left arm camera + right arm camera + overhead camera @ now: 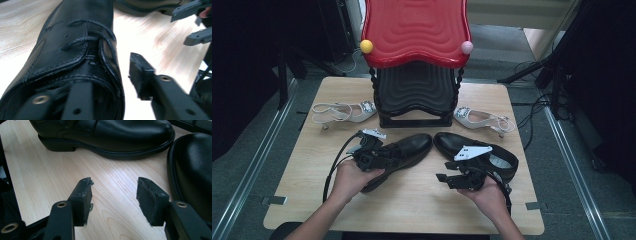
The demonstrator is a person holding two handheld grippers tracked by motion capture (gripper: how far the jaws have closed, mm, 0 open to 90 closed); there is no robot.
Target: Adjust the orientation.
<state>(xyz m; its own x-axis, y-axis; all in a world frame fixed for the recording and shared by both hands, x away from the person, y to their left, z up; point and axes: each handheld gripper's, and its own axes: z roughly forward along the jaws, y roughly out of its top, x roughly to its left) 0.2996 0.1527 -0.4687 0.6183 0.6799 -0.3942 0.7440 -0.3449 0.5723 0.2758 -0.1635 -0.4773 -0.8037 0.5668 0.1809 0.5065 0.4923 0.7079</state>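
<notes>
**Left claw straddling the rim of a black shoe, right claw wide over bare wood**

Two black leather lace-up shoes are seen lying on the light wooden table (412, 205), toes turned towards each other. The left shoe (404, 150) is met at its heel end by the left claw (384, 152). In the left gripper view one jaw is set inside the shoe's opening and the other stands outside the rim with a clear gap, so the collar sits between parted pads and is not pinched. The right claw (113, 195) is held apart and empty above bare wood, just beside the right shoe (477, 147), whose toe lies near one jaw in the right gripper view. Behind the shoes a red and black shoe rack (414, 60) is placed, flanked by two pale heeled sandals (344, 111).
</notes>
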